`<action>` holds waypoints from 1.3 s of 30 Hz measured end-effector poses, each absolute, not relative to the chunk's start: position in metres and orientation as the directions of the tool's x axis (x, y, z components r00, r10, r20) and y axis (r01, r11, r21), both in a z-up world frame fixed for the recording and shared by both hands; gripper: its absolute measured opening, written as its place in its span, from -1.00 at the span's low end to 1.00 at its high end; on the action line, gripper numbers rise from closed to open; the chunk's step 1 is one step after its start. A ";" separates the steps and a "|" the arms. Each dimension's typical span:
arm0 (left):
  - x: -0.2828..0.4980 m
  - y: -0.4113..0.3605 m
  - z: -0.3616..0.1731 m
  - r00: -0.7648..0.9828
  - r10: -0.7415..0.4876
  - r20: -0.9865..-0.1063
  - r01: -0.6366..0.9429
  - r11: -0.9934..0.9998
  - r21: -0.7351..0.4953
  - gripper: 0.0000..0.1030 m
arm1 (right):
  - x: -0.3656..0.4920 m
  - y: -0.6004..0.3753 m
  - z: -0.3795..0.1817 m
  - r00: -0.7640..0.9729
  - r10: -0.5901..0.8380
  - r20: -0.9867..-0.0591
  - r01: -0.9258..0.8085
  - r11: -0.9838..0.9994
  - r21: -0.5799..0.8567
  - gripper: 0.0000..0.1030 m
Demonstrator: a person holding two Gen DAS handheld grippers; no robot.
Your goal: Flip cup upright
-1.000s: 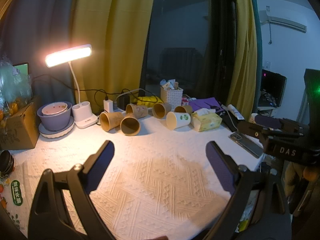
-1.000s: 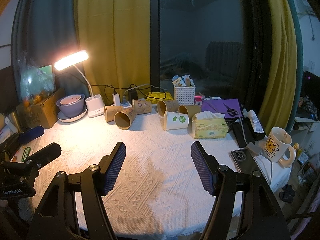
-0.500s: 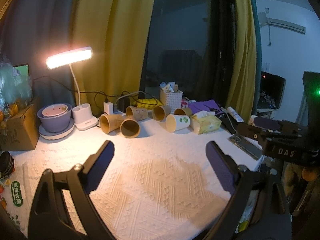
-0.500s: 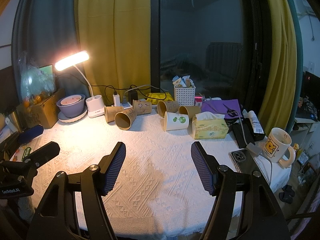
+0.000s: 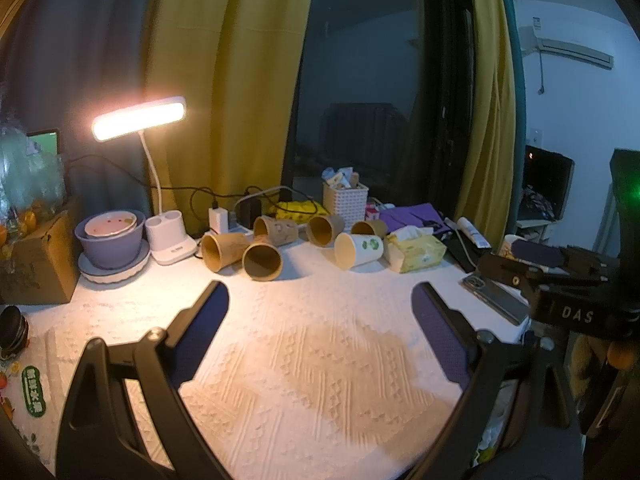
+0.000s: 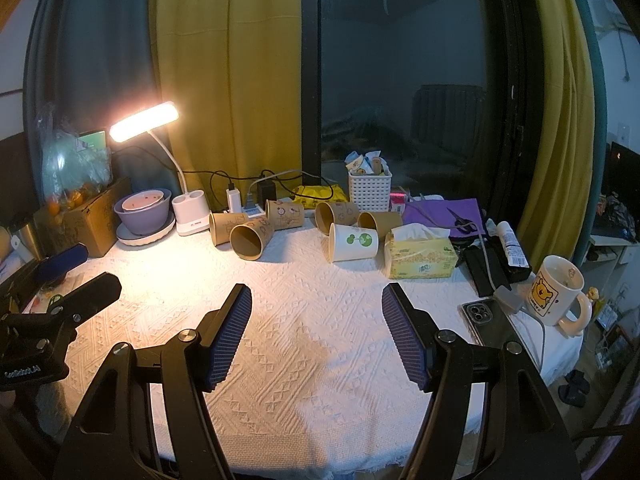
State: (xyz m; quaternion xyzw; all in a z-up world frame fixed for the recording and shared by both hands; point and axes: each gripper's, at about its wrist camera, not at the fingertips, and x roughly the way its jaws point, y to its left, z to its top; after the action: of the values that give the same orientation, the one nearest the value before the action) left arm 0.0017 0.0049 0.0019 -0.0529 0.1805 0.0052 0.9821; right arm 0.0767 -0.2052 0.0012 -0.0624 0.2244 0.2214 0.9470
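Several paper cups lie on their sides at the back of the white tablecloth. The nearest brown cup (image 5: 262, 261) (image 6: 250, 240) has its mouth toward me. A white cup (image 5: 358, 250) (image 6: 353, 242) with a green print lies to its right. More brown cups (image 5: 222, 250) (image 6: 284, 214) lie behind. My left gripper (image 5: 320, 300) is open and empty, held above the cloth well short of the cups. My right gripper (image 6: 316, 300) is open and empty too, at a similar distance. Each gripper shows at the edge of the other's view.
A lit desk lamp (image 5: 140, 118) and purple bowl (image 5: 110, 236) stand back left. A tissue box (image 6: 420, 256), white basket (image 6: 369, 190), phone (image 6: 482, 320) and bear mug (image 6: 556, 292) are on the right. A cardboard box (image 5: 34, 264) is far left.
The left wrist view has lifted and pulled back slightly, so the cups sit a bit higher and smaller. The right gripper has barely moved. Both stay open.
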 end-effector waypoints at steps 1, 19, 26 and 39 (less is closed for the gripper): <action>0.004 0.005 0.001 0.934 -0.010 -0.357 -0.028 0.995 -0.101 0.82 | 0.078 -0.205 0.000 0.800 0.391 -0.455 -0.448 0.894 -0.018 0.37; 0.131 -0.009 -0.022 0.854 -0.070 -0.516 0.098 0.995 0.028 0.82 | 0.173 -0.213 -0.039 0.761 0.337 -0.555 -0.391 0.920 0.024 0.37; 0.208 -0.021 -0.037 0.808 -0.094 -0.581 0.180 0.979 0.092 0.82 | 0.236 -0.229 -0.058 0.750 0.291 -0.594 -0.341 0.939 0.029 0.37; 0.326 -0.050 -0.069 0.746 -0.132 -0.652 0.326 0.927 0.184 0.82 | 0.323 -0.237 -0.090 0.704 0.279 -0.653 -0.318 0.946 0.060 0.37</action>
State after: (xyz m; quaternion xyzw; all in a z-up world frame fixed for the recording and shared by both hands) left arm 0.3260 -0.0502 -0.0690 0.1447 0.3339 -0.1240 0.9231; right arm 0.3232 -0.2372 -0.0904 -0.0284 0.3488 0.1617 0.9227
